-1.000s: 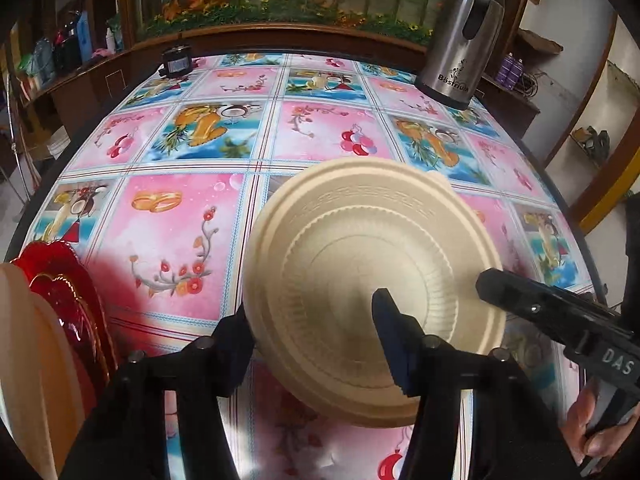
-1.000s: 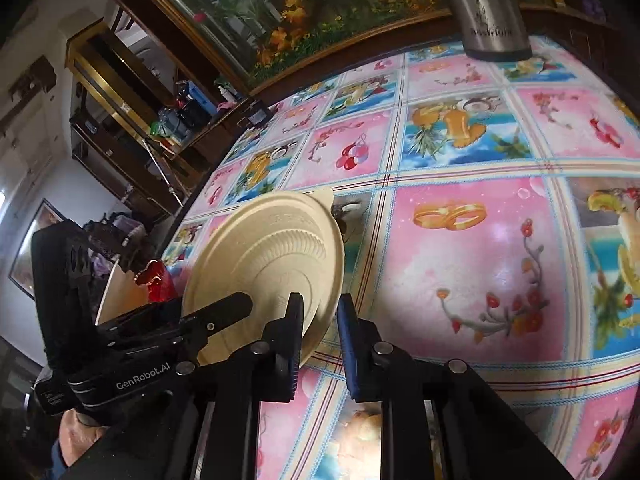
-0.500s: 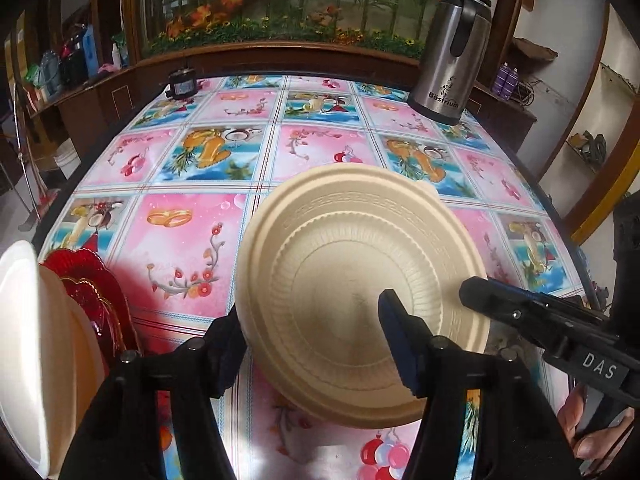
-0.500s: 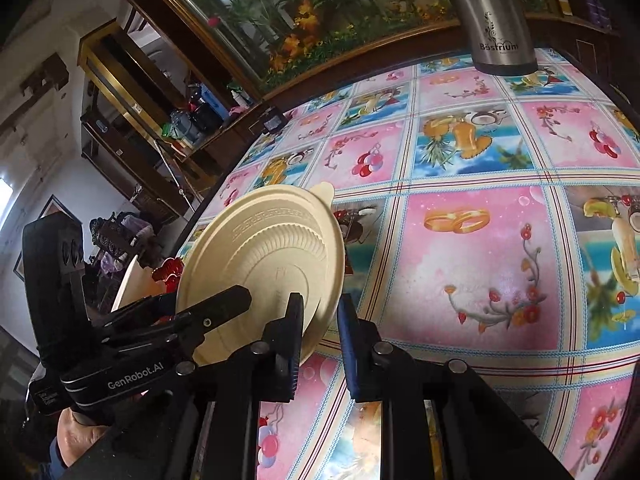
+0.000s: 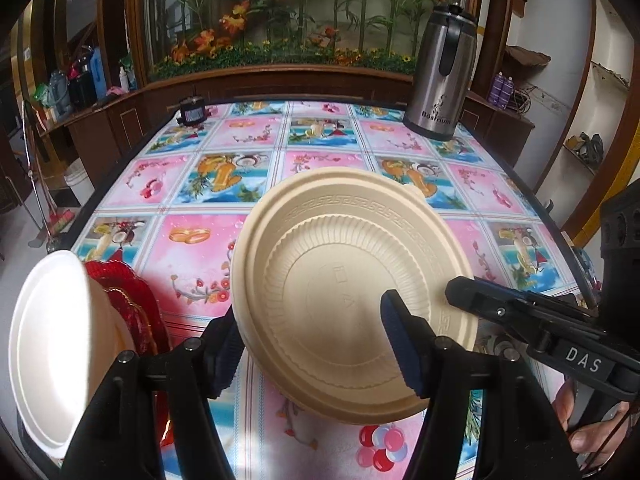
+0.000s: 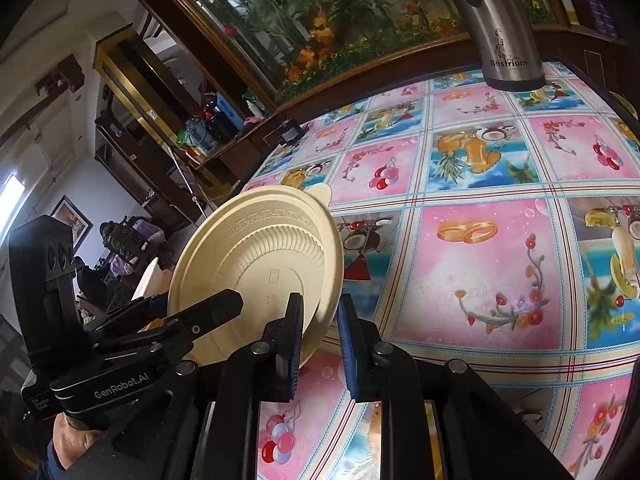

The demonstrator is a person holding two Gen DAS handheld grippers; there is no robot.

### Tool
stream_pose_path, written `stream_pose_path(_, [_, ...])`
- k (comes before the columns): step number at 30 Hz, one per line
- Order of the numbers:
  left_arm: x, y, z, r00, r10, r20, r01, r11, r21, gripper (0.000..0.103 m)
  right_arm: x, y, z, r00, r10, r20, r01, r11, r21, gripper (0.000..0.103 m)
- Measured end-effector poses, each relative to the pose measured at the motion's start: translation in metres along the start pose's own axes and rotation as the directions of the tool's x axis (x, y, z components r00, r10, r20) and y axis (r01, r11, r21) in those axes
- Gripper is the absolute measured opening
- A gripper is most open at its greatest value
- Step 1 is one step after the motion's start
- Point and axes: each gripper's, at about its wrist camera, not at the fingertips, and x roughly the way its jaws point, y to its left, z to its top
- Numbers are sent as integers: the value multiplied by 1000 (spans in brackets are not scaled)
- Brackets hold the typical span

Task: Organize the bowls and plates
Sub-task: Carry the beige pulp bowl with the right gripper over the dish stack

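A lived-in family dining room: a table spread with a bright pink-and-blue picture oilcloth, a steel thermos jug at its far corner. Behind the table runs a dark wooden planter of artificial flowers; left of it, cluttered shelves, and a broom leaning nearby.

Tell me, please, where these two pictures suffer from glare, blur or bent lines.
Left wrist view: the white bowl at the lower left is overexposed and soft, its detail washed out; the tablecloth grid bows outward. Right wrist view: the thermos leans strongly from the fisheye, the window at far left is blown out, and the beige plate stays sharp.
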Motion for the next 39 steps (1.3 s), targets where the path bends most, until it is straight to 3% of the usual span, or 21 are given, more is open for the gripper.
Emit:
stream_pose_path(14, [-41,12,-14,997,10,75,-11,1000,15,66,-13,23,-13,993,109,48,-109,994,8,20])
stream_pose_path(39, [-84,53,-26,986,16,164,-8,999,-47,67,-11,85,-11,993,116,28,-113,991,-75,21])
